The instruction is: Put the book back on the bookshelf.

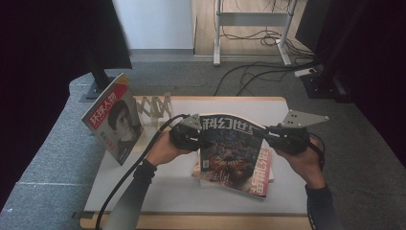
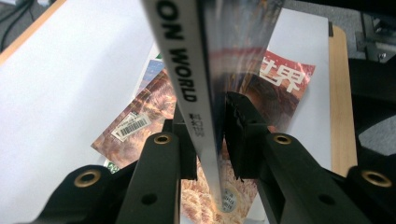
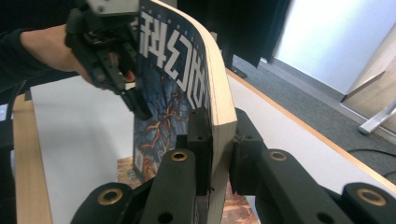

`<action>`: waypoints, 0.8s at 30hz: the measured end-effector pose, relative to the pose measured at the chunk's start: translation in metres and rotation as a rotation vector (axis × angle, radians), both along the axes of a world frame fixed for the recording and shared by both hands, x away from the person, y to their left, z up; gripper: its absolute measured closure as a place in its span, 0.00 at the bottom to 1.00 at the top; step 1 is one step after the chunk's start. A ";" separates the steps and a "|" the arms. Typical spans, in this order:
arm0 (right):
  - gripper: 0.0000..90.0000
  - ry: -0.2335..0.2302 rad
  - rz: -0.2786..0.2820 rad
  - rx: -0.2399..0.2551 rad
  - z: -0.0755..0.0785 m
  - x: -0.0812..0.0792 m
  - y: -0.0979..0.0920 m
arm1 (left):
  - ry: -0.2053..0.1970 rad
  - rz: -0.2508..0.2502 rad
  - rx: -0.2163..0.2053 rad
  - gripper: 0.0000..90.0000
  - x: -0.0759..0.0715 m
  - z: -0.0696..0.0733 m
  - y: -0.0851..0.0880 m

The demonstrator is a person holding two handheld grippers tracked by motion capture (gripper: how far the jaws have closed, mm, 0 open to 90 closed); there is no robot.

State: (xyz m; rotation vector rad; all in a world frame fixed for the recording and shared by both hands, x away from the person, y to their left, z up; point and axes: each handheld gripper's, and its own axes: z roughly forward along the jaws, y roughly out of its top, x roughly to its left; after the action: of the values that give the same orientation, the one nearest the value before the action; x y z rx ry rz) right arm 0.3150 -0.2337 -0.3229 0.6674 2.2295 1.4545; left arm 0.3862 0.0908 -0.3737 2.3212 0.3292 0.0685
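Above the table (image 1: 143,191) | left gripper (image 1: 197,136) and right gripper (image 1: 268,134) both closed on the magazine (image 1: 230,143) edges | thin, floppy, glossy; probably best held near the spine.

My left tool (image 2: 211,135) has its two black jaws closed on the spine edge of a magazine (image 2: 187,70), which stands on edge and runs away from me; the white spine reads "ON WORLD" (the start is cut off). Below it I see another magazine (image 2: 280,88) lying flat on the white counter (image 2: 70,79), its red cover and barcode sticker facing up. The counter's wooden edge shows at right.
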 end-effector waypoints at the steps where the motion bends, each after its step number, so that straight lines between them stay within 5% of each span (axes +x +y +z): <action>1: 0.89 -0.002 0.003 -0.004 0.000 -0.001 0.000 | 0.009 -0.005 -0.005 0.83 0.001 0.000 0.000; 10: 0.86 0.009 -0.007 -0.004 0.000 -0.001 -0.006 | -0.007 -0.065 0.005 0.91 -0.005 0.003 -0.001; 24: 0.66 0.045 -0.106 -0.044 -0.022 -0.004 -0.026 | -0.034 -0.029 0.004 0.92 -0.016 0.001 0.011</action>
State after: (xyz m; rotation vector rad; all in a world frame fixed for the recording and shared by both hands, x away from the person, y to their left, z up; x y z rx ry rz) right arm 0.3115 -0.2599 -0.3448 0.7986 2.2166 1.3476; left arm 0.3700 0.1013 -0.3725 2.3251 0.2782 0.0942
